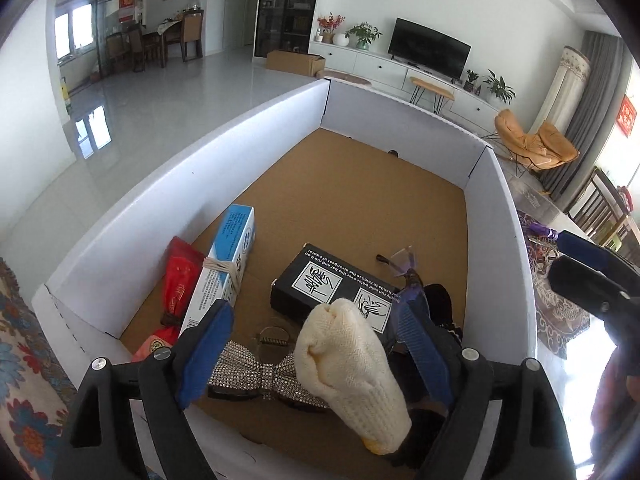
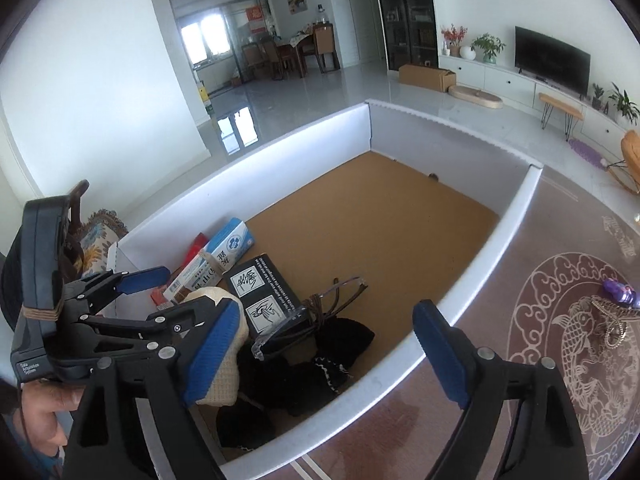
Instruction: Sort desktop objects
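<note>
My left gripper (image 1: 316,340) hovers open over the near end of a white-walled box (image 1: 208,160) with a brown floor. A cream knitted glove (image 1: 352,368) lies between its blue fingers, touching neither. Under it lie a rhinestone bow (image 1: 260,372), a black printed box (image 1: 336,292), a blue-and-white carton (image 1: 224,276), a red packet (image 1: 176,284), glasses (image 1: 400,260) and black cloth (image 1: 440,304). My right gripper (image 2: 332,344) is open and empty above the box's right wall (image 2: 472,292). The left gripper also shows in the right wrist view (image 2: 180,296).
To the right of the box, a patterned brown tablecloth (image 2: 560,360) carries a purple item (image 2: 620,292) and a metal trinket (image 2: 612,320). A floral cushion (image 1: 24,360) lies left of the box. The far half of the box floor (image 1: 360,184) is bare.
</note>
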Demonstrator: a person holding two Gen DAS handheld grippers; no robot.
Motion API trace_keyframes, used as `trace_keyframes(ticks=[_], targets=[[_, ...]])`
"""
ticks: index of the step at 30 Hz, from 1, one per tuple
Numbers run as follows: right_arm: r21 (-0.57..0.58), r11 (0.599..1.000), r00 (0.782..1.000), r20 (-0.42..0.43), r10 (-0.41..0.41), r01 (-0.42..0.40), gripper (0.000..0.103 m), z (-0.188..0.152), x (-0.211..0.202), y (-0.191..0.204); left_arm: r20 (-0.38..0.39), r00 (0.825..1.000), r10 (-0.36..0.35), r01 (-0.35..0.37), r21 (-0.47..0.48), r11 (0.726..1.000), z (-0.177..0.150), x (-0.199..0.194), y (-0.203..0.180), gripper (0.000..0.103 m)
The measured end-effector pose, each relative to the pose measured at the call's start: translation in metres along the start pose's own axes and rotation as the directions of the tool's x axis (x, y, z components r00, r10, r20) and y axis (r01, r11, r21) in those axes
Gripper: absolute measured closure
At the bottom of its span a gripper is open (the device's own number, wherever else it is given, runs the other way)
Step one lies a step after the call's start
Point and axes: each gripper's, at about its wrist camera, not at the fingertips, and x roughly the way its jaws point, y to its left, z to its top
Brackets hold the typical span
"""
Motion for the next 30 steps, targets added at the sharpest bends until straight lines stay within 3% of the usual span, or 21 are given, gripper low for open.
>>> trace_keyframes(ticks=[2, 4, 8, 10, 13, 16, 18, 21, 25, 30], targets=[[0.026, 0.999, 0.997, 0.07, -0.023, 0.021, 0.001, -0.005, -0.027, -0.017, 0.028, 1.0, 0.009, -0.009, 0.006, 1.0, -0.001, -0.005, -0.005, 0.018], [0.057, 0.997, 0.991, 0.117, -0.066, 0.059, 0.0, -0.017, -0.048, -0.039, 0.064, 0.998, 0.018, -0.019, 0.014, 1.0, 0.0, -0.014, -0.012, 0.018], [0.136, 0.969, 0.965, 0.132, -0.225, 0.208, 0.0, -0.069, -0.083, -0.104, 0.139, 0.99, -0.003, -0.003, 0.045, 0.999, -0.002, -0.038, -0.037, 0.018], [0.166, 0.934, 0.94, 0.076, -0.333, 0.317, 0.0, -0.105, -0.097, -0.148, 0.168, 0.986, -0.024, 0.012, 0.076, 0.997, -0.003, -0.05, -0.056, 0.018], [0.191, 0.861, 0.881, -0.054, -0.471, 0.472, 0.0, -0.164, -0.113, -0.21, 0.195, 0.978, -0.075, 0.049, 0.133, 0.99, -0.005, -0.065, -0.09, 0.018], [0.238, 0.794, 0.829, -0.15, -0.538, 0.559, 0.0, -0.211, -0.137, -0.26, 0.192, 0.971, -0.14, 0.104, 0.188, 0.977, -0.008, -0.076, -0.13, 0.018], [0.275, 0.763, 0.81, -0.189, -0.555, 0.586, 0.0, -0.233, -0.152, -0.282, 0.169, 0.967, -0.19, 0.149, 0.226, 0.963, -0.012, -0.078, -0.158, 0.018], [0.322, 0.732, 0.8, -0.216, -0.56, 0.6, 0.0, -0.253, -0.166, -0.303, 0.114, 0.962, -0.25, 0.208, 0.288, 0.935, -0.021, -0.073, -0.204, 0.018], [0.38, 0.719, 0.812, -0.216, -0.542, 0.581, 0.0, -0.261, -0.174, -0.312, 0.012, 0.955, -0.298, 0.274, 0.364, 0.89, -0.045, -0.053, -0.262, 0.018], [0.392, 0.719, 0.817, -0.218, -0.533, 0.574, 0.0, -0.26, -0.172, -0.315, -0.121, 0.951, -0.286, 0.31, 0.438, 0.844, -0.086, 0.0, -0.316, 0.018]])
